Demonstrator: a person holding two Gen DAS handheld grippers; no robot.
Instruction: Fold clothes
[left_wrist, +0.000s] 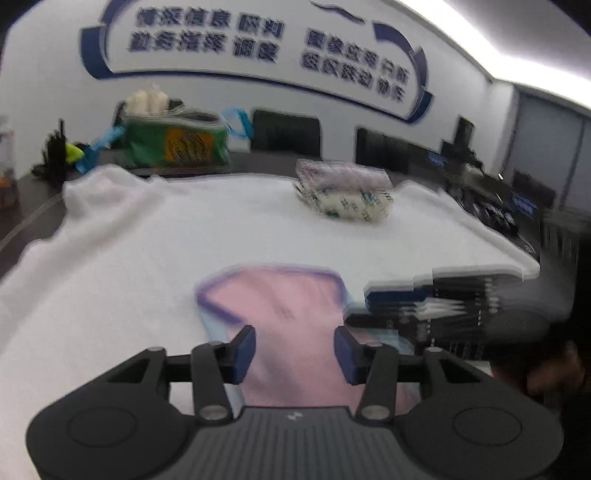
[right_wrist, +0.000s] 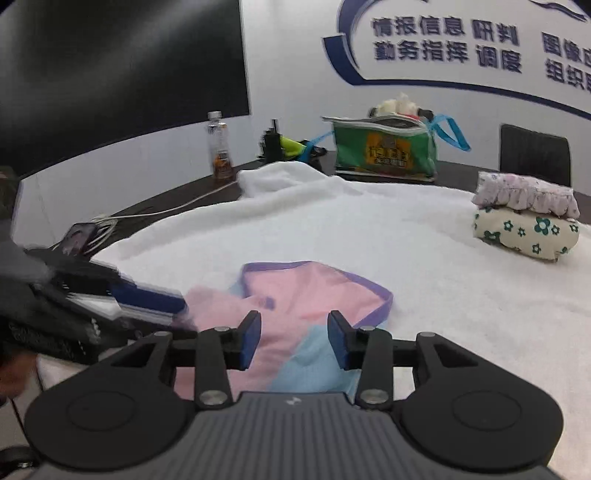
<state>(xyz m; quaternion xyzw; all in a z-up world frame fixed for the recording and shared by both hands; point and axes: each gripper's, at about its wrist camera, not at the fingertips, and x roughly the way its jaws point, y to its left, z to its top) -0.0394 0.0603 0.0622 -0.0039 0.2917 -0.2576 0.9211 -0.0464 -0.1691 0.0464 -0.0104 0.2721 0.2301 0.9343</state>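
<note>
Left tongs (left_wrist: 294, 352) stand wide open and hold nothing, with the pink shirt (left_wrist: 280, 306) flat on the white towel (left_wrist: 147, 240) at 12 o'clock, running between and under the fingers. Right tongs (right_wrist: 294, 339) also gape empty over the same shirt (right_wrist: 295, 291), its purple-edged neckline at 12 o'clock and folded clothes (right_wrist: 526, 218) at 2 o'clock.

Each camera sits low on its own gripper and looks forward past two blue-tipped fingers, close above a white fluffy towel (left_wrist: 147, 236) (right_wrist: 406, 229). The left view faces the far wall, with the other gripper at its right edge. The right view faces the same wall, a bit leftward. Both see the small pink garment with purple trim (left_wrist: 284, 306) (right_wrist: 314, 295) and the green zip bag (left_wrist: 173, 142) (right_wrist: 384, 147).
</note>
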